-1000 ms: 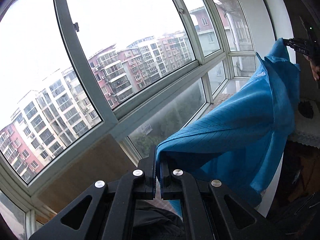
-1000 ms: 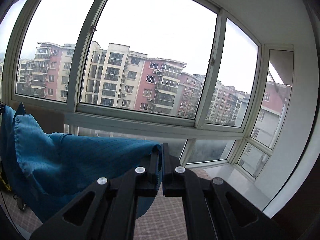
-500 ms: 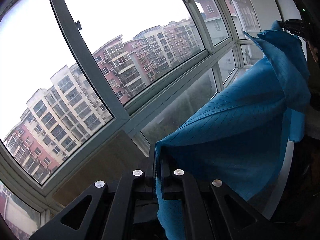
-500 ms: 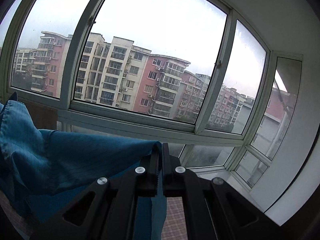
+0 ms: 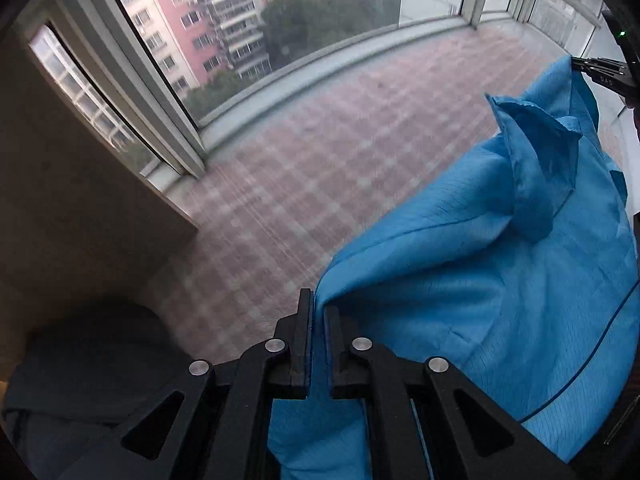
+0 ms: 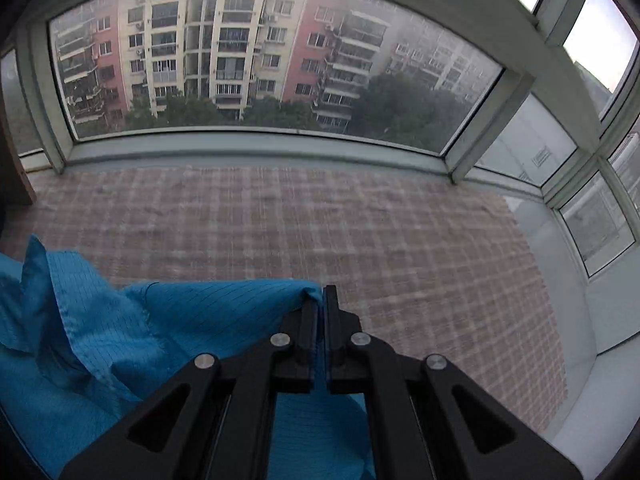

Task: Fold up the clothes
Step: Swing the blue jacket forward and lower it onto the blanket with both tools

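- Two tools grip one blue garment (image 5: 500, 300): the left tool (image 5: 317, 320) is clenched on a hem edge, cloth pinched between its jaws and hanging below them
- The right tool (image 6: 320, 312) is likewise clamped on another edge, cloth spilling to its left
- The garment spans between them in the air, its long axis running tool to tool, a loose flap (image 5: 536, 160) standing up mid-span
- Beyond and below lies the checked cloth surface (image 6: 360, 220), bare ahead of both tools; lowering the garment onto it looks like the likely move
- Farthest, the window (image 6: 260, 60) and apartment blocks
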Demonstrator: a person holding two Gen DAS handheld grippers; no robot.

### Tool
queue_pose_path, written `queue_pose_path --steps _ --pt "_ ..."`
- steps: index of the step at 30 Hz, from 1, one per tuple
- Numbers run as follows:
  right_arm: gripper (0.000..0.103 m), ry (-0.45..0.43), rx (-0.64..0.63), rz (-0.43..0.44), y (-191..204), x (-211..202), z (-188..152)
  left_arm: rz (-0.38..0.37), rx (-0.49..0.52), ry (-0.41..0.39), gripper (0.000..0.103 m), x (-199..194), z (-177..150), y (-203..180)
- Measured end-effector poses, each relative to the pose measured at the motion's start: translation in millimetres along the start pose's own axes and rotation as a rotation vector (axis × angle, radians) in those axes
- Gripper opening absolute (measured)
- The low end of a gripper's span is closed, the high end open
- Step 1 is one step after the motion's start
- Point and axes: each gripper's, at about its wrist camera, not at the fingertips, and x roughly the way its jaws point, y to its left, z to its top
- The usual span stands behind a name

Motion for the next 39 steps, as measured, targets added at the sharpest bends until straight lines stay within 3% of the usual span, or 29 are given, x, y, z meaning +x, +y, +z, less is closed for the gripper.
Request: queue_pose_path --steps 2,5,7,10,11,13,17,19,21,28,33,35,36,39 --pt "0.002 0.075 0.016 -0.004 0 47 -10 0.009 0.007 0.046 0.006 26 2 2" --pt "0.002 0.125 0.04 -0.004 -6 82 -17 0.024 0.016 0.114 0.004 64 4 4" --pt "0.002 0.132 0.045 -0.001 -9 89 -17 -0.048 0.077 0.087 0.008 52 4 -9" --pt "0.002 0.137 0.042 0.013 -12 90 -18 -0.126 0.222 0.076 0.021 39 3 -52" --pt "0.002 0.141 0.037 0.015 -13 90 -17 -0.149 0.255 0.083 0.029 39 0 -64" --pt "0.002 0.144 0.018 0.01 -11 89 -18 -0.19 0.319 0.098 0.034 40 -4 -88" --pt "0.002 0.14 0.009 0.016 -8 82 -17 -0.125 0.383 0.124 0.032 58 -2 -109" --pt "0.002 0.14 0.008 0.02 -5 78 -19 -0.111 0.373 0.141 0.032 72 3 -110" --pt "0.002 0.14 0.005 0.023 -3 76 -21 -0.069 0.37 0.142 0.002 80 10 -107" --pt "0.002 0.144 0.007 0.033 -10 77 -27 -0.008 0.264 0.028 0.002 64 43 -63" --pt "0.002 0.136 0.067 0.07 -26 82 -14 0.084 0.042 -0.049 0.002 54 81 6" --pt "0.002 0.143 0.07 0.066 -25 87 -9 0.164 -0.025 -0.068 0.002 63 89 26" --pt "0.003 0.147 0.071 0.063 -25 90 -6 0.206 -0.057 -0.077 0.003 67 93 35" --pt "0.012 0.157 0.075 0.056 -25 98 3 0.221 -0.078 -0.066 0.008 84 102 39"
